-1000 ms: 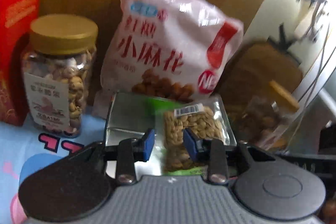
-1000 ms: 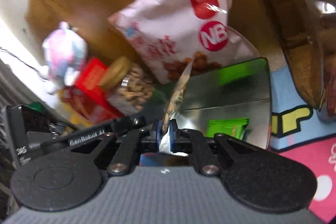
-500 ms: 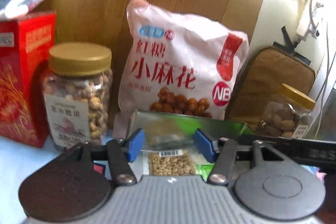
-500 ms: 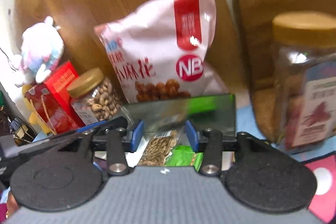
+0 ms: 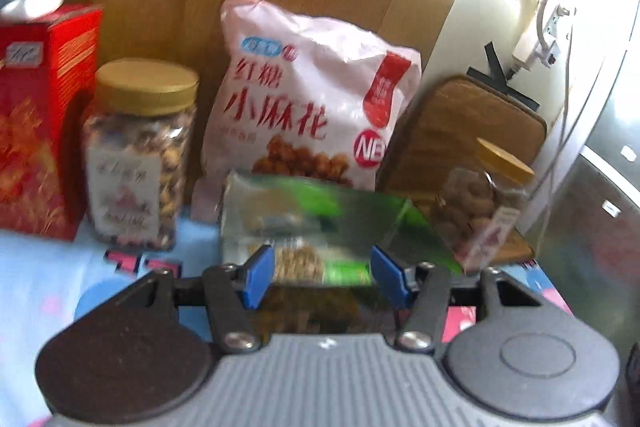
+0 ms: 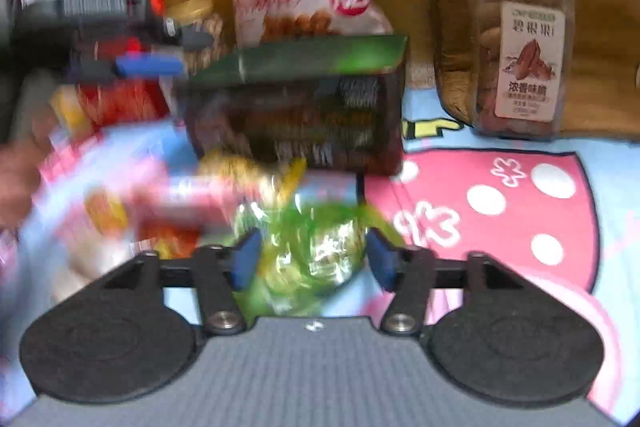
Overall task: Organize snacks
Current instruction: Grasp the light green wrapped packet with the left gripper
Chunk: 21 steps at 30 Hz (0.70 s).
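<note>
Since the earlier frame the right tongs (image 6: 312, 259) had released the seed packet (image 5: 298, 261), swung over a green sweet bag (image 6: 308, 247), jaws just widening, empty; left tongs (image 5: 322, 273) gaped empty near the packet; best straddle the bag squarely before closing.

Colours before me: my left gripper (image 5: 322, 277), black with blue pads. Snack bag (image 5: 308, 107), pale pink, red lettering, red-and-white roundel. Two clear jars (image 5: 140, 155), gold lids. Box (image 5: 36, 123), red with gold pattern. Tin (image 6: 304, 107), mirror-silver, green reflections. Cloth (image 6: 500, 195), light blue, pink patch with white dots.
</note>
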{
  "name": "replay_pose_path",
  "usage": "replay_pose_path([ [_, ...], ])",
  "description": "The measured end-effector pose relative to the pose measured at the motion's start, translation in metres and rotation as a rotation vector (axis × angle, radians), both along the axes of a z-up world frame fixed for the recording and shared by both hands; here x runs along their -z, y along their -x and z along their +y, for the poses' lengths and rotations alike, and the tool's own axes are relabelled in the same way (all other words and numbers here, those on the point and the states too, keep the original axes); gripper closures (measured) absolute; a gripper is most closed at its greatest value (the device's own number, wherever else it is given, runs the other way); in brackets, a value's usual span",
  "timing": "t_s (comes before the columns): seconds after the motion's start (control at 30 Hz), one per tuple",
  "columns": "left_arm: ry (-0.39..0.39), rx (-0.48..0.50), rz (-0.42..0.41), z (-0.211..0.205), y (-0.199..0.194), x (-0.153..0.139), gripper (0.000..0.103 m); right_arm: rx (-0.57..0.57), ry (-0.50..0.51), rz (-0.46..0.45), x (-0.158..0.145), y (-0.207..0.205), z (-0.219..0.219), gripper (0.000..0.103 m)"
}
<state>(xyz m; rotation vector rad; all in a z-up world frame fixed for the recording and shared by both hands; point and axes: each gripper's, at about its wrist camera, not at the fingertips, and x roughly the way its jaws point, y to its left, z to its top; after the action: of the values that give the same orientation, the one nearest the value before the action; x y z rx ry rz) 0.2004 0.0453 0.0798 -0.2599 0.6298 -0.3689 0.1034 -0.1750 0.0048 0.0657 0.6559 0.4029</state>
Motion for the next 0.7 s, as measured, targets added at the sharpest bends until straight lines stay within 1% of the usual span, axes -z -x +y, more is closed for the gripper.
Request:
replay_pose_path([
  [0.1,0.026,0.016,0.052,0.014,0.018,0.007,0.05,-0.017,-0.014,-0.003,0.003,0.01,-0.002,0.037],
  [0.17,0.048,0.037,0.085,0.016,0.031,0.014,0.05,-0.021,-0.062,0.031,0.007,0.01,-0.009,0.032],
  [0.2,0.059,0.05,0.105,0.015,0.037,0.017,0.05,-0.025,-0.092,0.061,0.009,0.008,-0.009,0.026],
  [0.23,0.071,0.066,0.124,0.011,0.042,0.021,0.05,-0.031,-0.1,0.058,0.009,0.01,-0.01,0.024],
  [0.33,0.103,0.111,0.185,-0.005,0.051,0.031,0.05,-0.055,-0.028,0.023,0.009,0.022,0.0,0.024],
  [0.4,0.105,0.131,0.222,-0.018,0.052,0.038,0.05,-0.078,0.015,0.001,0.01,0.021,0.003,0.025],
  [0.43,0.104,0.138,0.241,-0.024,0.053,0.042,0.05,-0.085,0.007,0.001,0.011,0.017,0.001,0.025],
  [0.5,0.109,0.14,0.271,-0.034,0.052,0.047,0.05,-0.077,-0.076,0.026,0.011,0.007,-0.009,0.025],
  [0.53,0.12,0.139,0.283,-0.036,0.052,0.049,0.05,-0.075,-0.129,0.045,0.01,0.002,-0.014,0.034],
  [0.57,0.131,0.136,0.292,-0.038,0.051,0.05,0.05,-0.094,-0.186,0.078,0.012,-0.004,-0.018,0.049],
  [0.63,0.139,0.123,0.315,-0.042,0.047,0.054,0.05,-0.105,-0.231,0.098,0.013,-0.005,-0.021,0.064],
  [0.7,0.127,0.097,0.331,-0.044,0.045,0.059,0.05,-0.125,-0.245,0.098,0.014,0.001,-0.023,0.068],
])
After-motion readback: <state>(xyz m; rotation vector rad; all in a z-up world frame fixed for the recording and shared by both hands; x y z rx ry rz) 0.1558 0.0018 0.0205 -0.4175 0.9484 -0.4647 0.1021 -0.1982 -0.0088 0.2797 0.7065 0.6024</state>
